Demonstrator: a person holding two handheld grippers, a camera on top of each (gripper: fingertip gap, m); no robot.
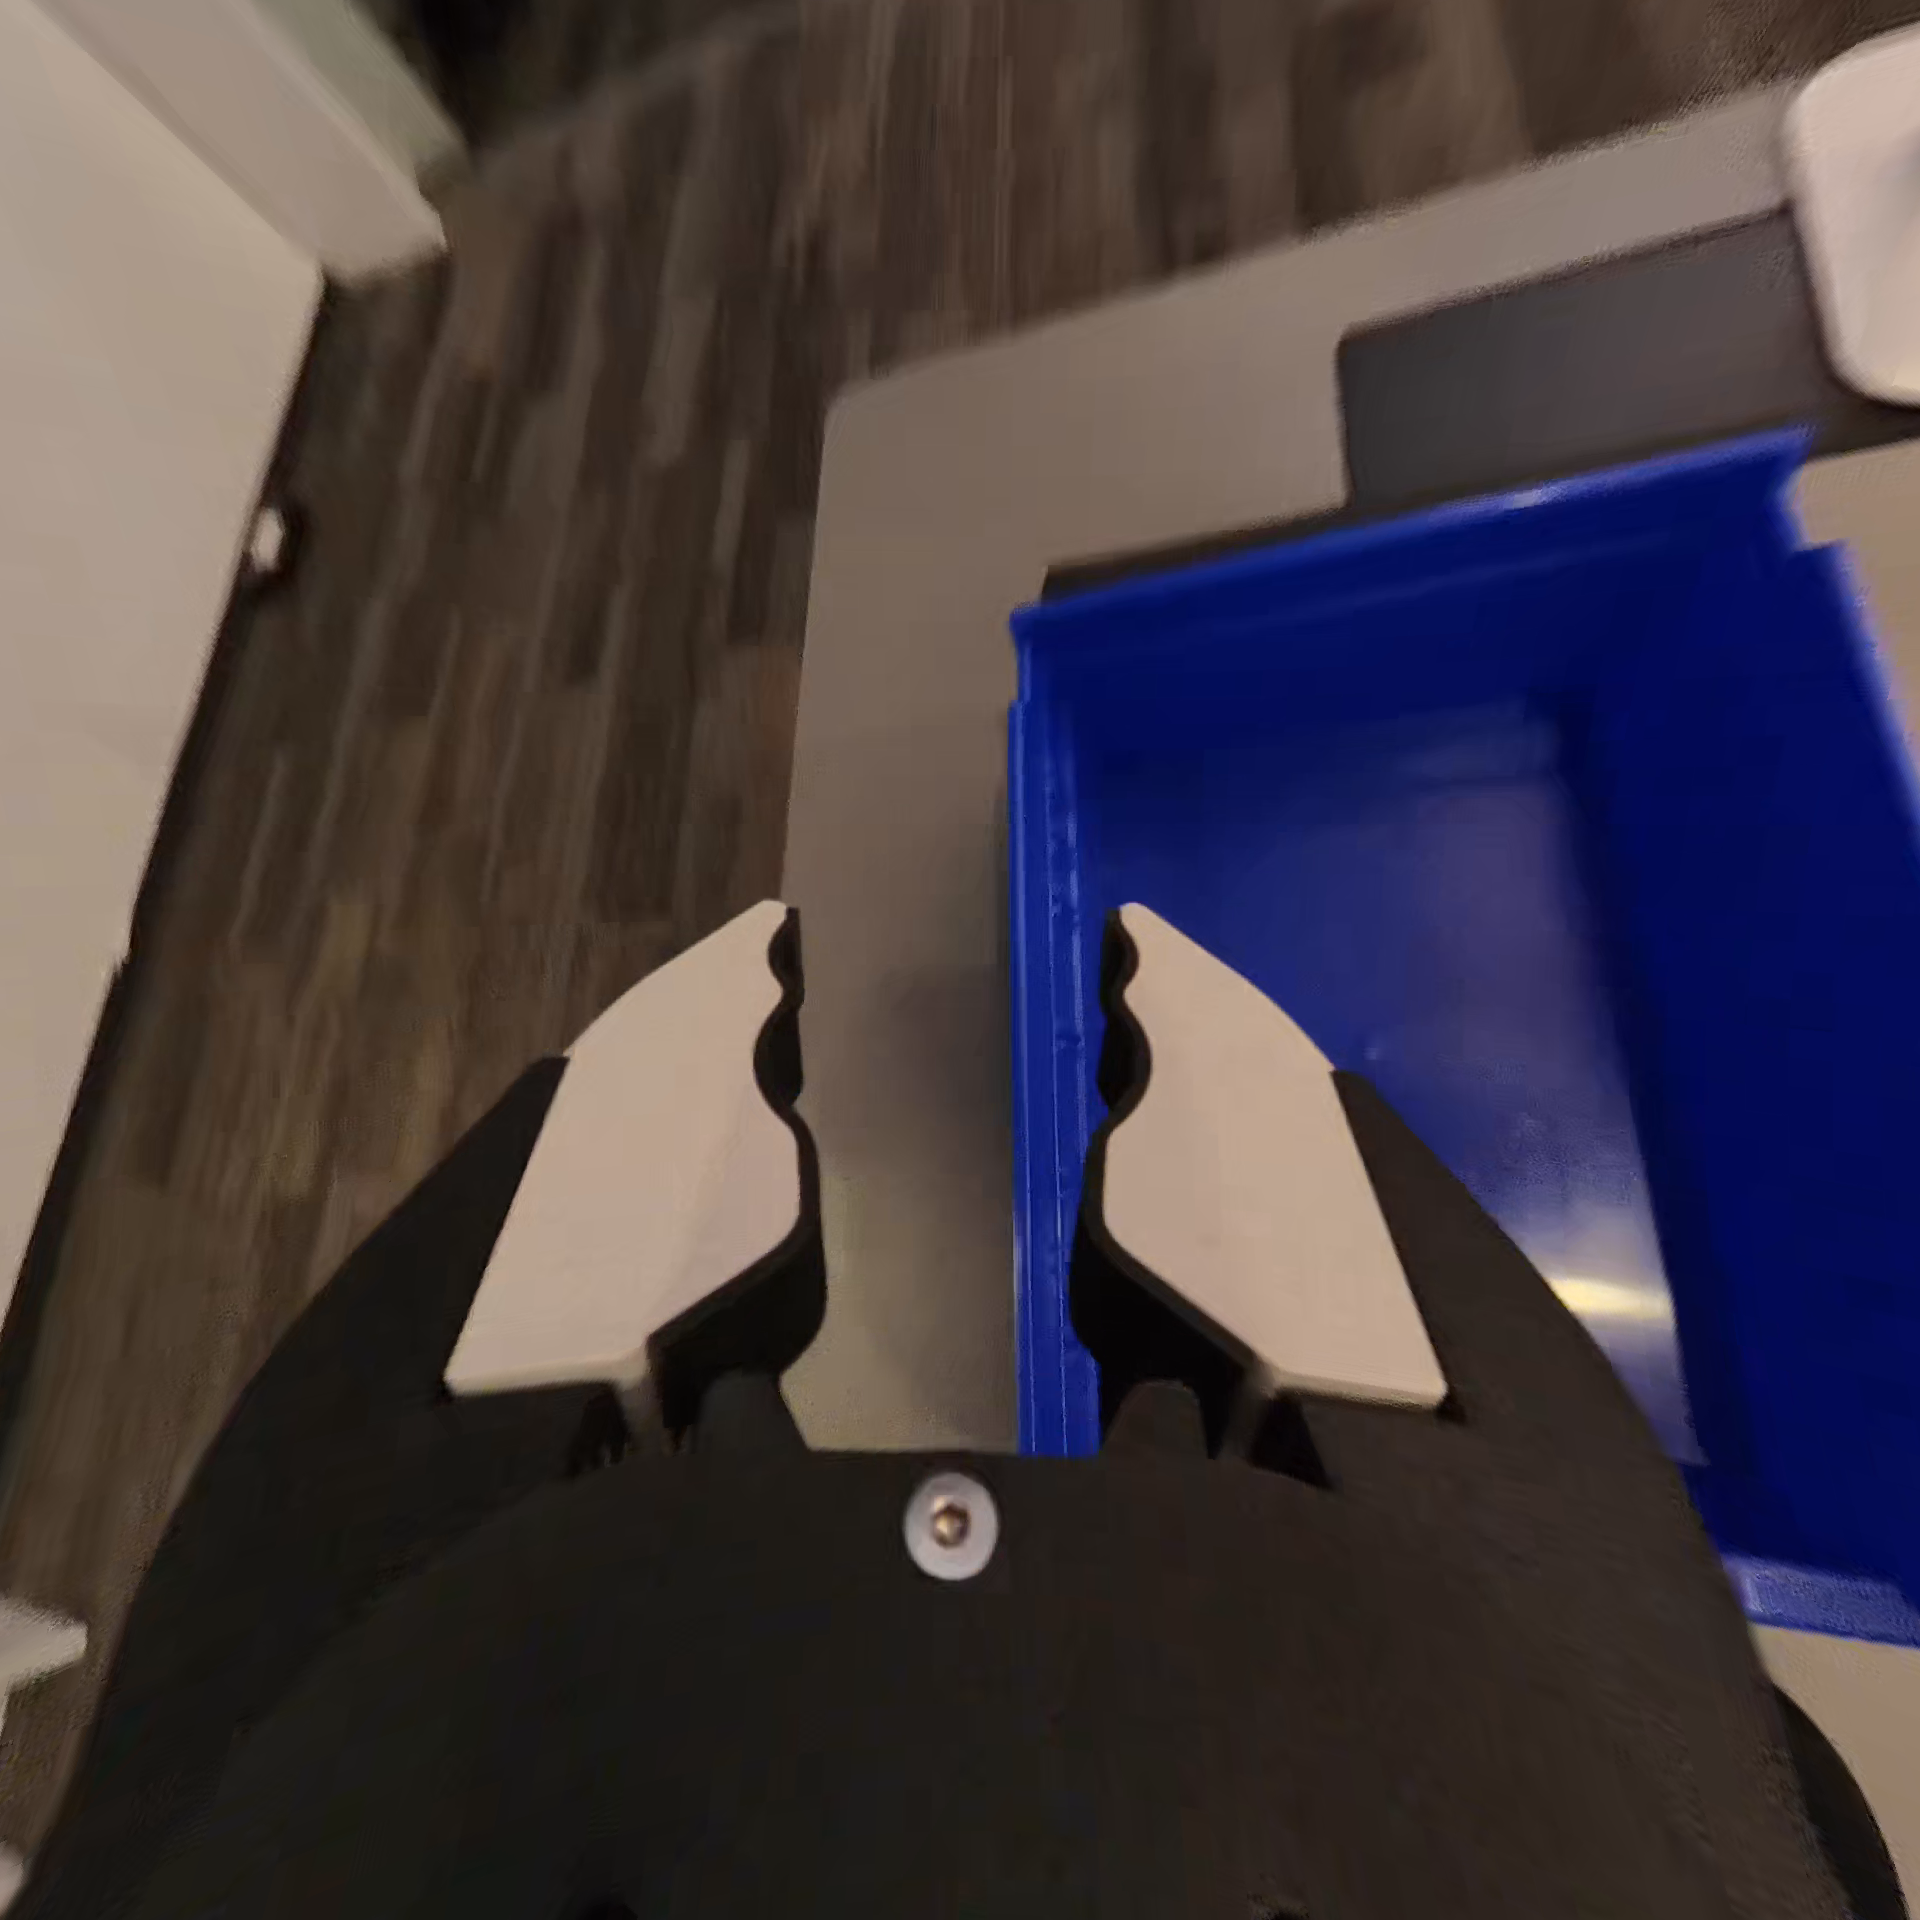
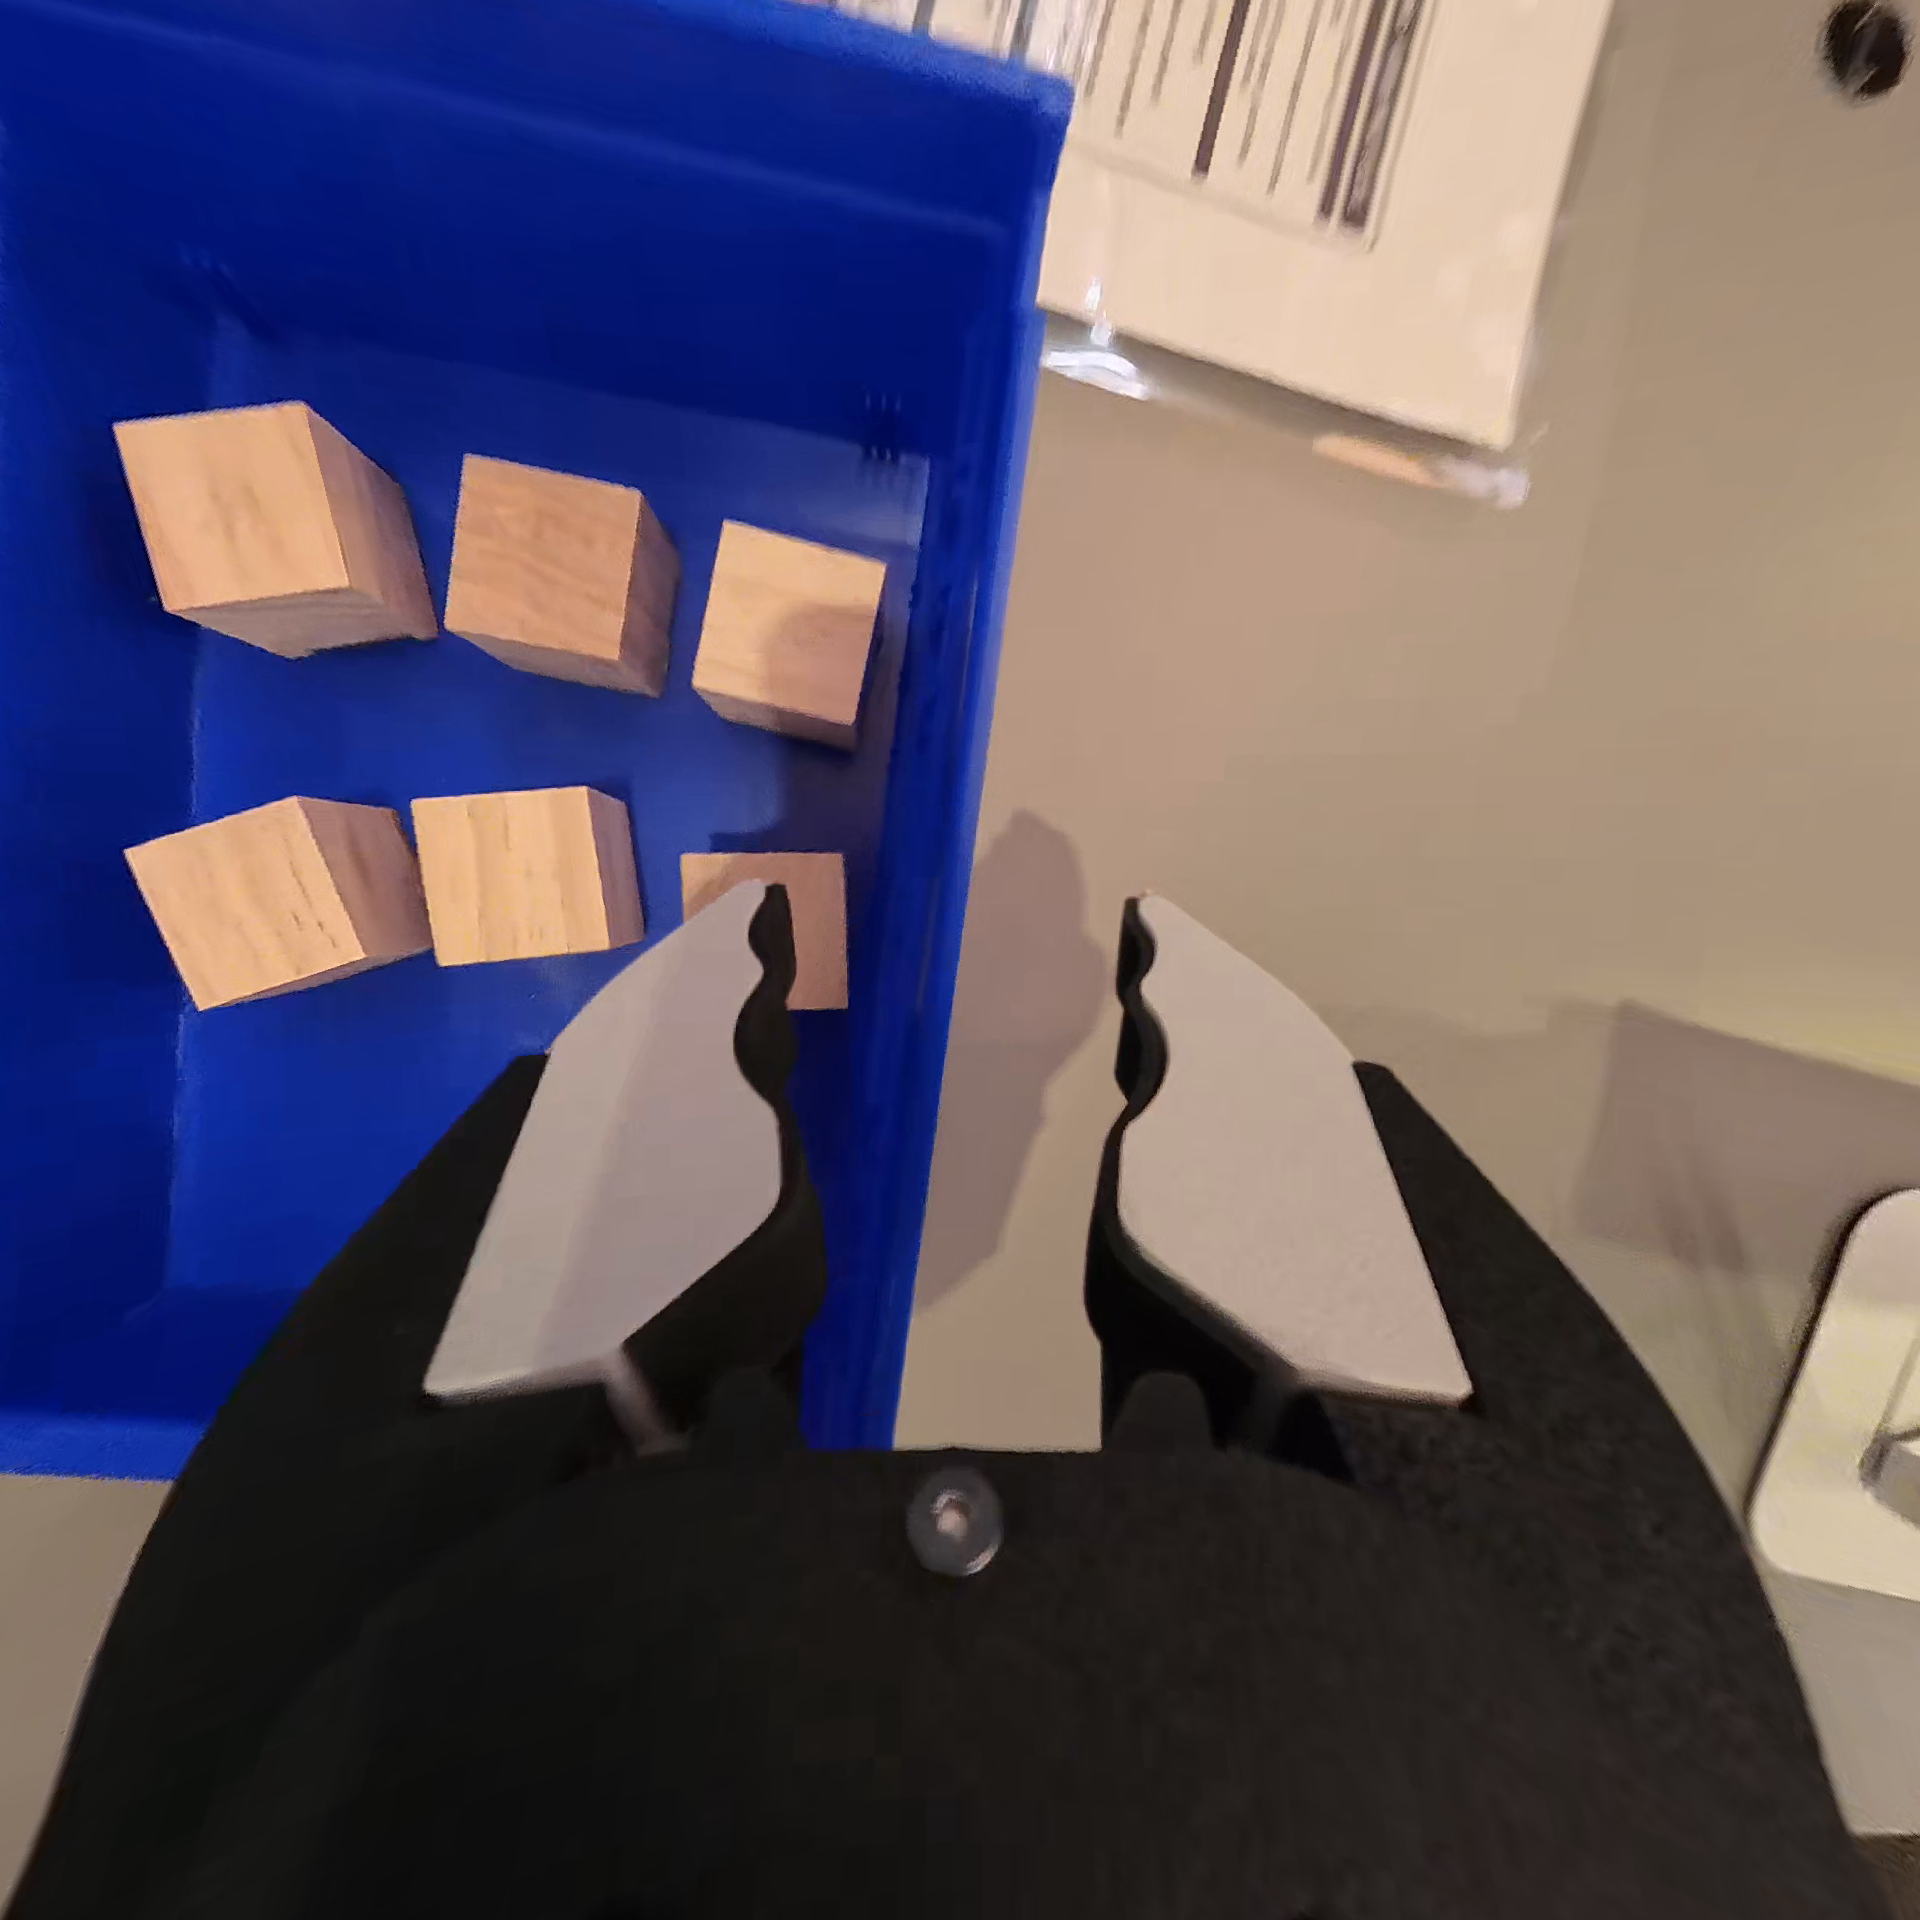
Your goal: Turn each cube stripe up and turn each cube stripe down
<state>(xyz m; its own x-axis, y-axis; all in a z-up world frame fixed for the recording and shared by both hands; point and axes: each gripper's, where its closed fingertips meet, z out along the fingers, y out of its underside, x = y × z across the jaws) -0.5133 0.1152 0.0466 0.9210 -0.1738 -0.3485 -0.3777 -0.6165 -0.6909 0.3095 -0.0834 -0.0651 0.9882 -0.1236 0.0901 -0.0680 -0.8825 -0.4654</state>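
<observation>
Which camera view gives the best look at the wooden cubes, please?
The right wrist view: six wooden cubes lie in two rows of three on the floor of the blue bin, the nearest partly hidden by a finger of the right tongs. The left wrist view shows only an empty stretch of the bin, no cubes.

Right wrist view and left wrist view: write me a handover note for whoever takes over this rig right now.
Left gripper: open, empty, straddling the left wall of the blue plastic bin.
Right gripper: open, empty, straddling the bin's right wall.
Six plain wooden cubes sit in two rows of three on the bin floor.
No stripe shows on any visible face, so they may already be stripe down; progress cannot be judged.
</observation>
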